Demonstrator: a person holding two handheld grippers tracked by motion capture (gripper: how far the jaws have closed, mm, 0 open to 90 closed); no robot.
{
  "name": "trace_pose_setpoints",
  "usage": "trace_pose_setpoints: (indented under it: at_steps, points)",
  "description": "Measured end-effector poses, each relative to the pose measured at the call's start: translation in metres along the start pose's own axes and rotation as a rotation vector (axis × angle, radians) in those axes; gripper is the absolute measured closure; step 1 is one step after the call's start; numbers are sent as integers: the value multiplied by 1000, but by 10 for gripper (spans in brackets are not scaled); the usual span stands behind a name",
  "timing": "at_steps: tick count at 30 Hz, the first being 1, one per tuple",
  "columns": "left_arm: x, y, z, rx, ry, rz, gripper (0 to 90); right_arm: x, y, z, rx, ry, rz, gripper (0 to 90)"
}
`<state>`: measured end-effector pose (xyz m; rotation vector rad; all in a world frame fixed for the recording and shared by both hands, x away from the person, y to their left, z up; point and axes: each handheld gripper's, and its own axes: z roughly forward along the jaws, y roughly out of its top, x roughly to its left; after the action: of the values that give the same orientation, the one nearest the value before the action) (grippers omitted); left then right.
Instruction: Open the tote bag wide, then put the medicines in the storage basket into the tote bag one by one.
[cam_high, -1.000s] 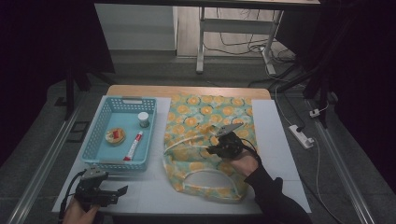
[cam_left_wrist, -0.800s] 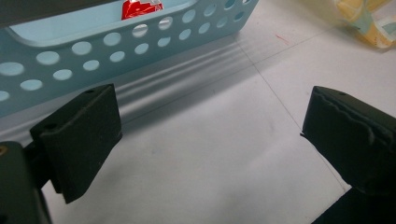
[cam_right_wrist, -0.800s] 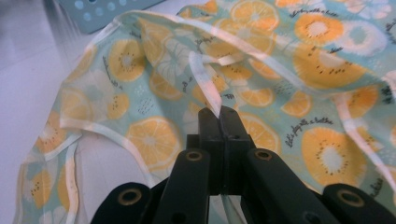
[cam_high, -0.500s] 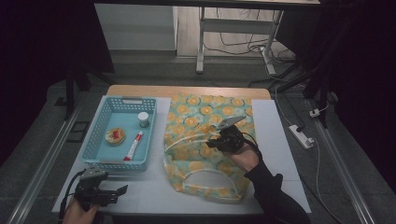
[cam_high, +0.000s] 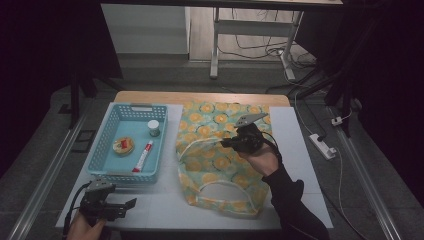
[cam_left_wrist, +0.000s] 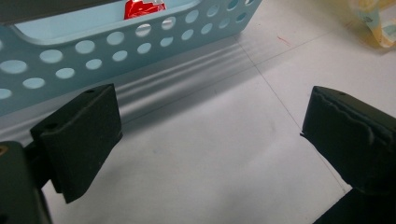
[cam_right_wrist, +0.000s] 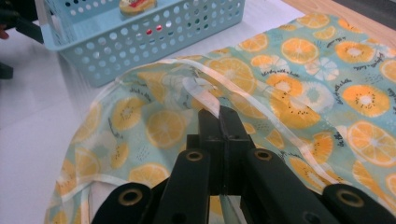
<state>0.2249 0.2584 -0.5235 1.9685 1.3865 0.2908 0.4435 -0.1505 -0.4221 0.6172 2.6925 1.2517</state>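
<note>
Bag (cam_high: 220, 150), fruit-print cloth with orange slices on pale green, lies flat across the middle of the white counter (cam_high: 300, 165), its white-edged handles toward the near side. One handle strap (cam_right_wrist: 205, 95) is lifted off the cloth in an arc. In the right gripper view the right tool (cam_right_wrist: 219, 112) has its two black jaws pressed together on that strap, which runs out from between the tips. In the high view the same tool (cam_high: 227, 143) sits above the bag's middle, the person's hand and dark sleeve reaching in from the near right.

Just left of the bag, a light blue basket (cam_high: 112, 127) with perforated walls stands on the counter. Inside it: a small white-capped jar (cam_high: 153, 128) toward the far end, a round snack-like item (cam_high: 123, 145) near the centre, a red-and-white tube (cam_high: 142, 156) lying beside it.

Left tool (cam_high: 125, 206) rests at the near left corner of the counter, close in front of the basket's near wall and well apart from the bag. Its jaws stand wide with nothing between them; in the left gripper view bare counter shows between the two pads (cam_left_wrist: 79, 140), the basket wall (cam_left_wrist: 140, 46) just beyond.
</note>
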Motion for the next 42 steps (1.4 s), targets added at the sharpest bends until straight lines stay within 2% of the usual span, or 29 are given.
trace_pose_setpoints:
  at_steps: [11, 24, 37, 42]
  points:
    - [0, 0, 0, -2, -3, 1, 52, -2, 15, 1, 3, 7, 1, 900]
    - [1, -1, -1, -6, -5, -1, 52, -6, 29, -6, 8, 4, 0, 900]
    - [0, -1, -2, -13, 2, 2, 36, -7, 23, -3, 23, 3, 10, 900]
    - [-2, -1, -3, -22, 13, 10, 19, -4, 23, 0, 25, 7, -1, 900]
